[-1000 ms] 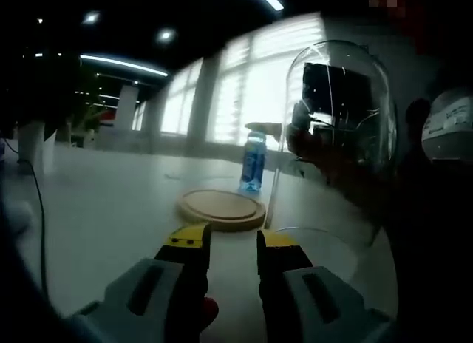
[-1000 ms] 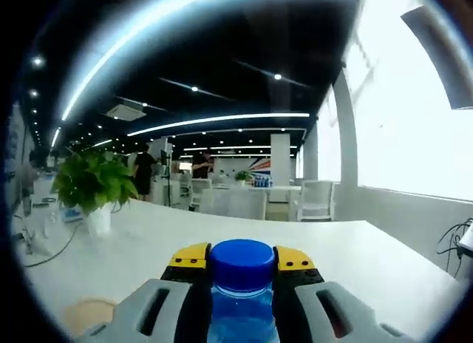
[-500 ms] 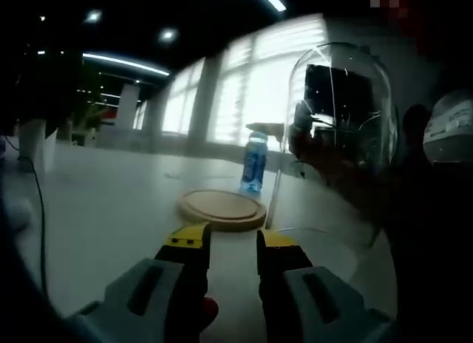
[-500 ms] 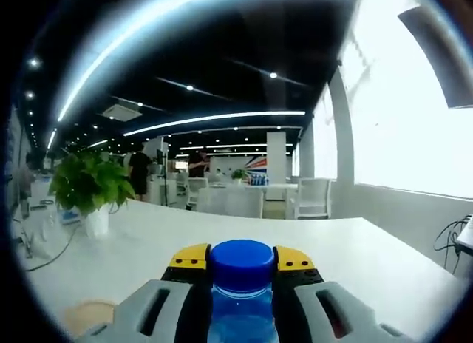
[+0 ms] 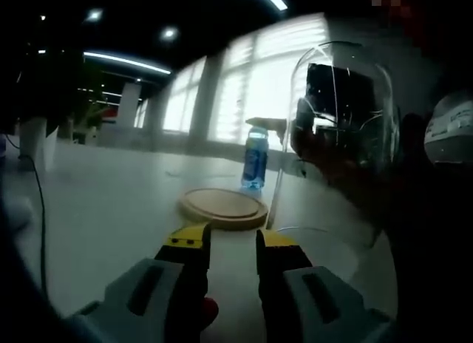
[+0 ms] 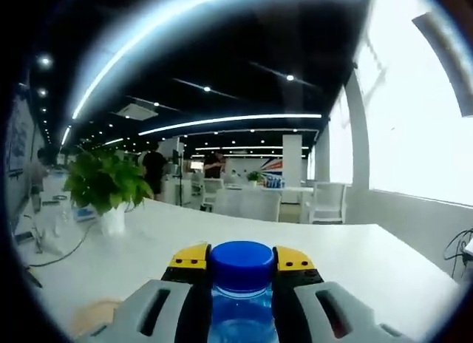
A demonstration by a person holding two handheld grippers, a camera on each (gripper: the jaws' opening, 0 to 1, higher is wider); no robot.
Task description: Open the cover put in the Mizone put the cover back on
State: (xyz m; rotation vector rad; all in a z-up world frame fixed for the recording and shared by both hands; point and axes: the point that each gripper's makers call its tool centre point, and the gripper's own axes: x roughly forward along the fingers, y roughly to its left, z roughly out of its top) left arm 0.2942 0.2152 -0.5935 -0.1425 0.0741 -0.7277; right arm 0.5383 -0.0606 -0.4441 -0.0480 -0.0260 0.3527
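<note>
in the left gripper view a clear glass dome cover [image 5: 341, 114] stands off the round wooden base [image 5: 224, 208], held up at the right with its open mouth downward and its long axis roughly upright, slightly tilted. what grips it at the red knob near the left hand-held gripper [image 5: 231, 243] is hidden, so i cannot tell how far those yellow-tipped jaws are parted. the wooden base lies flat on the white table [image 5: 103, 210], bare on top. the blue mizone bottle [image 5: 254, 160] stands upright just behind the base, cap up, held by the other hand-held gripper.

in the right gripper view the right hand-held gripper [image 6: 242, 260] is clamped on the mizone bottle's neck, the blue cap [image 6: 242, 266] between its jaws, bottle pointing up. a potted plant [image 6: 106, 189] stands on the table at left.
</note>
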